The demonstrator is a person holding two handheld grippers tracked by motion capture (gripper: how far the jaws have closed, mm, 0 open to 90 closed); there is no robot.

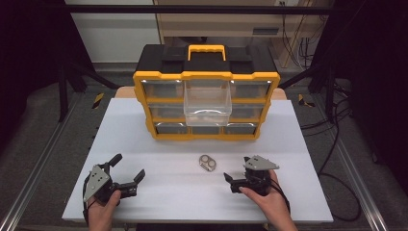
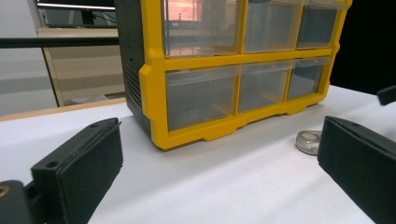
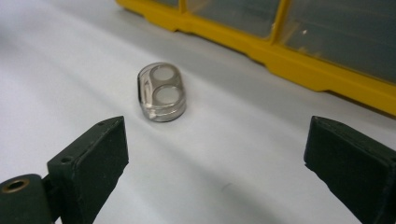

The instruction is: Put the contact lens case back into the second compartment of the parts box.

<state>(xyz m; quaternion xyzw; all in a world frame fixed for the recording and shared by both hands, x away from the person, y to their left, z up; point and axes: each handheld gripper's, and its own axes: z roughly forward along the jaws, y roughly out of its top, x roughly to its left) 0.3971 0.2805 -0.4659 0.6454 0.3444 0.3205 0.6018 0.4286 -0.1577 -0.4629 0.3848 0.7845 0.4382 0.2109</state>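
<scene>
High view shows me a yellow box of drawers [image 1: 207, 98] at the back of the white table [image 1: 144, 144], with its middle clear drawer [image 1: 208, 103] pulled out, maybe so something can go in. I see the little clear case [image 1: 207, 163] lying alone between the box and my hands. My left gripper [image 1: 127, 172] and right gripper [image 1: 235, 174] both rest low with jaws spread wide, holding nothing, and I think the right one points at the case so it can grab it.

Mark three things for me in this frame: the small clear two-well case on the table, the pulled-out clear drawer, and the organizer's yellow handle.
small clear case [image 3: 161, 92]: right gripper view, on its top face between the two round wells.
pulled-out drawer [image 1: 207, 101]: high view, on its clear front wall.
yellow handle [image 1: 206, 48]: high view, on the handle's top bar.
</scene>
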